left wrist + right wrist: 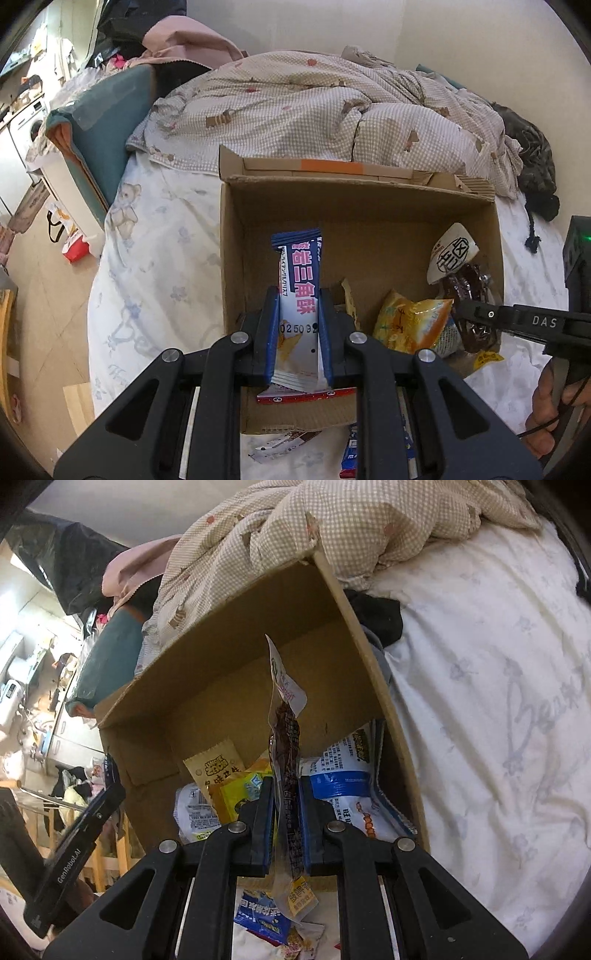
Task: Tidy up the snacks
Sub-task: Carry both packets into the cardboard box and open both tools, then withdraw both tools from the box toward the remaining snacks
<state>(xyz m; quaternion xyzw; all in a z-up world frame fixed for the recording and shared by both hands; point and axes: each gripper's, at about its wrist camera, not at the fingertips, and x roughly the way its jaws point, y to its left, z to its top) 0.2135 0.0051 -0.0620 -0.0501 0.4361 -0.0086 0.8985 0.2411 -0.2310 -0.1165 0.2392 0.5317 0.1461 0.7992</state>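
An open cardboard box (236,251) (229,657) lies on the bed with several snack packets inside. My left gripper (298,295) is shut on a blue and white snack packet (301,273) with pink lettering, held upright over the box's near left part. My right gripper (287,781) is shut on a clear packet of dark brown snack (287,734), edge-on over the box's right side. In the left wrist view that same dark packet (467,284) hangs from the right gripper's finger (480,314). A yellow packet (410,325) (240,786) and a white and blue bag (347,786) rest on the box floor.
More packets lie on the sheet in front of the box (351,454) (266,919). A checked quilt (295,107) is heaped behind the box. Dark cloth (380,616) sits by the box's right wall. The bed's left edge drops to the floor (44,295). A hand (550,406) holds the right gripper.
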